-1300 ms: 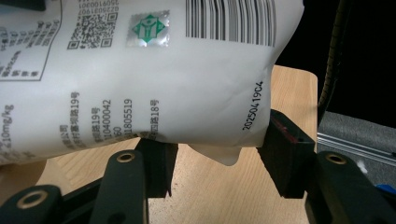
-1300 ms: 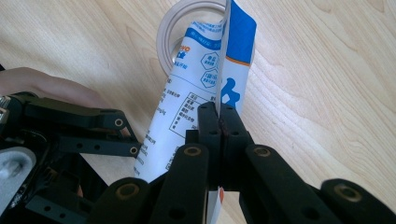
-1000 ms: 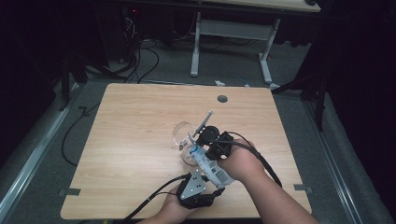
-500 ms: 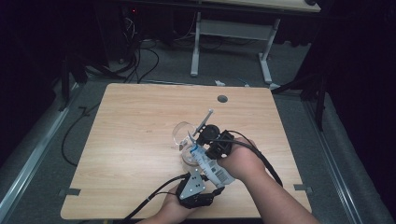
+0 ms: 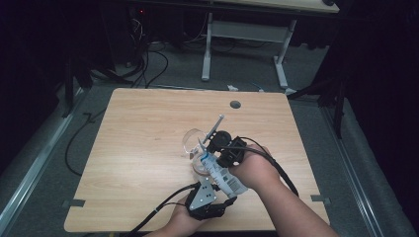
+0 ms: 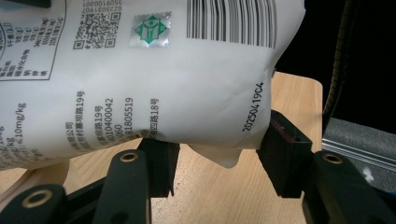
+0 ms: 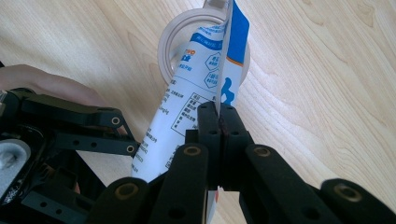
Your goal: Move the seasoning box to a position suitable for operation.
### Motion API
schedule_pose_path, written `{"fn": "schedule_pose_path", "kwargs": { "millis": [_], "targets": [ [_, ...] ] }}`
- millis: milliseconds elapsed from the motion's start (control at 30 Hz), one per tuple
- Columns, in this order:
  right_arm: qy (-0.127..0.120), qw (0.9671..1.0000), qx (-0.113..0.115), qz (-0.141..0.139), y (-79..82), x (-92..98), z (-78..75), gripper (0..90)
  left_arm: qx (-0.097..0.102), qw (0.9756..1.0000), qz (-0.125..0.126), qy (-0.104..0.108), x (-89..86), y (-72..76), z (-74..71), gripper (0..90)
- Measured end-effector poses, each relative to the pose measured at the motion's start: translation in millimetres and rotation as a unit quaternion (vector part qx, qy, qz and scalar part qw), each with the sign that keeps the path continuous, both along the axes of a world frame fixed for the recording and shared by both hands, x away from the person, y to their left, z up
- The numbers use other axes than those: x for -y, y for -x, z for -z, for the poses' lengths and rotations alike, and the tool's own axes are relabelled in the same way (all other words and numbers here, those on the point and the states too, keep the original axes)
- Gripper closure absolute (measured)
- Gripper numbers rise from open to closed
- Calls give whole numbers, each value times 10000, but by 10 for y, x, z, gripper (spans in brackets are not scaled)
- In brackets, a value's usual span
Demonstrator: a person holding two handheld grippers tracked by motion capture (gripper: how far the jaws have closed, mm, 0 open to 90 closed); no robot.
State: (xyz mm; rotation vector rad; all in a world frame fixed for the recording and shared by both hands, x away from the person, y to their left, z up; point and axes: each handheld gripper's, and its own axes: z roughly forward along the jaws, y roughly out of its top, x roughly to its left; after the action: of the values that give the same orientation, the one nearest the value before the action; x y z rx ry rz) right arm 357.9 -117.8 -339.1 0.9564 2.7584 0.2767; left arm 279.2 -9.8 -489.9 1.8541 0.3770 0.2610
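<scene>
A white and blue printed pouch (image 5: pixel 223 177) is held tilted between both grippers, its upper end over a clear glass (image 5: pixel 191 139). My right gripper (image 5: pixel 211 152) is shut on the pouch's thin side edge (image 7: pixel 223 70), the pads pinching it flat. In the right gripper view the glass rim (image 7: pixel 164 44) lies below the pouch's far end. My left gripper (image 5: pixel 226 195) holds the pouch's lower end. In the left gripper view the pouch (image 6: pixel 163 74) bulges between the pads (image 6: pixel 285 158), which press on it. A thin grey rod (image 5: pixel 215 125) sticks up beside the glass.
The wooden table (image 5: pixel 148 123) has a round cable hole (image 5: pixel 235 104) near its far edge. Cables trail from both grippers toward the front edge. Behind the table stand a white desk frame (image 5: pixel 244 32) and loose cables on the floor.
</scene>
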Motion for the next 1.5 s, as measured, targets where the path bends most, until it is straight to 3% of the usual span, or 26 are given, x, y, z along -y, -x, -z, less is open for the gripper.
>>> {"fn": "schedule_pose_path", "kwargs": {
  "millis": [733,1500],
  "targets": [
    [28,10000,-77,-33,-27,-6,-6,897,-28,10000,4,39,2,0,-9,516],
    [-12,10000,-83,-41,-20,-8,28,897,100,9999,-30,-73,-3,14,3,522]
  ]
}}
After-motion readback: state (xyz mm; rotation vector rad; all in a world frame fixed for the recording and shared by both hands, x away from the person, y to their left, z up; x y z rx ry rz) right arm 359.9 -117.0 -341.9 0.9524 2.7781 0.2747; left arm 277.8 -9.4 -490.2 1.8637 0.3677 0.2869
